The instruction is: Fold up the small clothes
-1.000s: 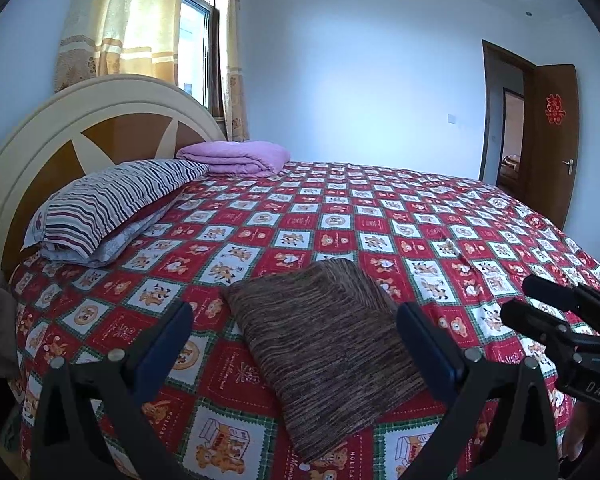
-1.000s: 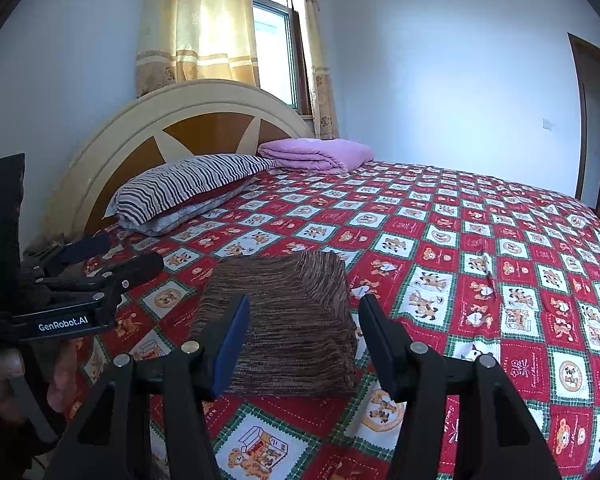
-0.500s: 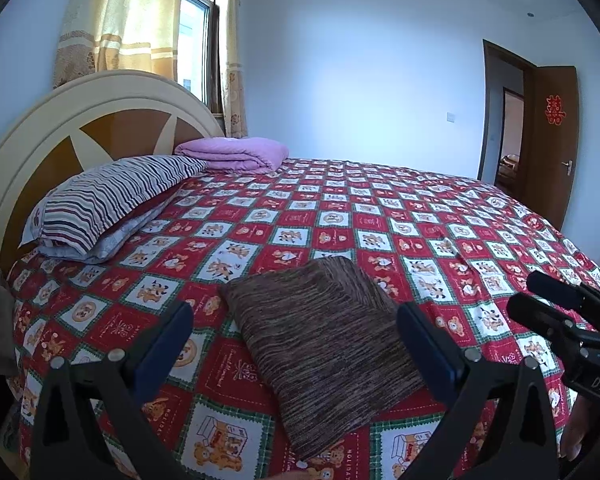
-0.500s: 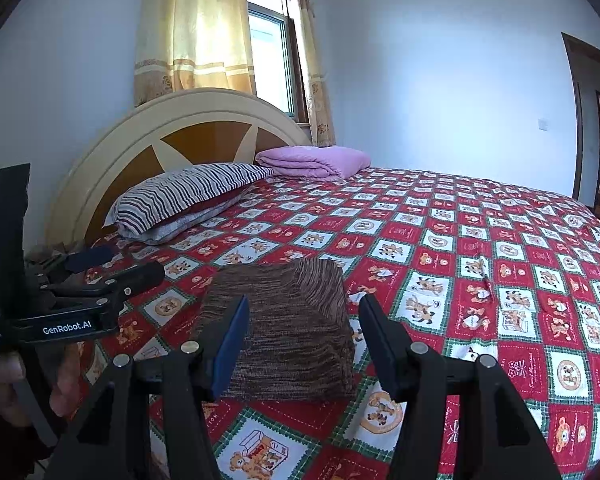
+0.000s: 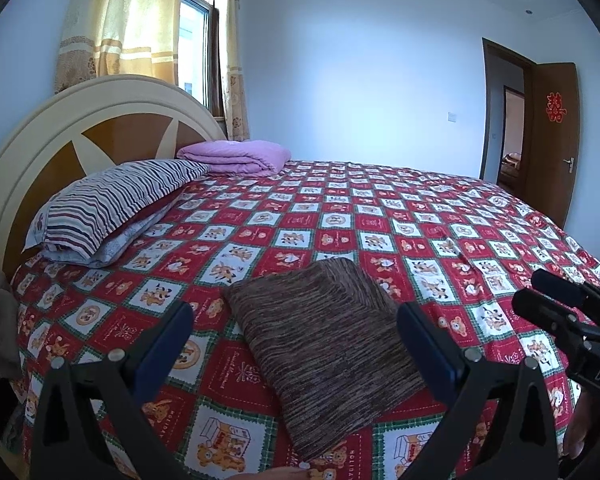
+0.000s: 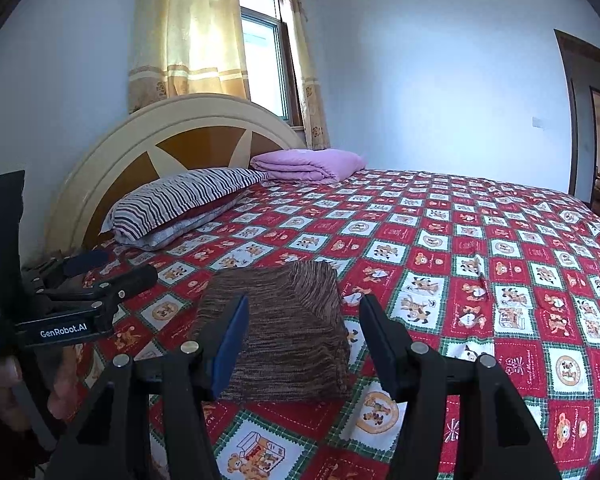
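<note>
Brown cloth [image 5: 324, 344] folded, flat on red bedspread [image 5: 380, 216], near edge of bed. Left gripper [image 5: 296, 344] spread wide, above cloth, nothing pinched. Right gripper [image 6: 304, 330] spread, jaws either side of cloth in view, not touching. Striped pillow [image 5: 112, 204] far left by headboard [image 5: 60, 128]; purple blanket [image 5: 236, 156] beyond it. Door [image 5: 554, 132] far right.

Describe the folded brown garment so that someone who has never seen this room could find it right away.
Start at the big bed with the red, teddy-bear patchwork cover. Near its front edge lies the folded brown garment. It is the only dark, finely streaked knit; the striped pillow and purple blanket lie by the headboard.
</note>
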A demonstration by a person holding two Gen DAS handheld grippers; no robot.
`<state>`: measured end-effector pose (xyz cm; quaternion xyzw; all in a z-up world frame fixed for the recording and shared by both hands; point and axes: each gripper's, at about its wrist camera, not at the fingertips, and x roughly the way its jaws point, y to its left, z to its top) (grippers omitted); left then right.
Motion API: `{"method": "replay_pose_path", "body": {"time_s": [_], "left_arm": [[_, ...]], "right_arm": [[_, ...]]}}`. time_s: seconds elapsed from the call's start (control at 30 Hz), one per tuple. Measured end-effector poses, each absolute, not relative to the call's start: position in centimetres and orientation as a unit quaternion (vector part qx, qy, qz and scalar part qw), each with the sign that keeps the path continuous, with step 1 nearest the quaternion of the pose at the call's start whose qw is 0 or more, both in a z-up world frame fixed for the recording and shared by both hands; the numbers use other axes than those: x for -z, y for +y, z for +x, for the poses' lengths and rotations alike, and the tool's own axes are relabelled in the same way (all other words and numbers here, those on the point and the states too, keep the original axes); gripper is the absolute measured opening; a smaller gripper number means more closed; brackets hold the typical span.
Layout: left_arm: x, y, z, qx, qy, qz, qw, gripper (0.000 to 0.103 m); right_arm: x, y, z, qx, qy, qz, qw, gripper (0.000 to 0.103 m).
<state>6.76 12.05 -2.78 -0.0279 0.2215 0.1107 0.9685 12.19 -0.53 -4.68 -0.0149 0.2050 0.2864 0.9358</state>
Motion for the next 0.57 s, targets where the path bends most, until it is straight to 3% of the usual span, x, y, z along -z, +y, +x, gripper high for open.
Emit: {"method": "replay_pose_path", "body": {"time_s": [0.57], "left_arm": [[3.43,12.49,7.13,-0.116,0.227,-0.022,0.967,0.103]], "right_arm": [[5.07,-0.04,12.11,-0.294,0.212,-0.024,0.932,0.059]]}}
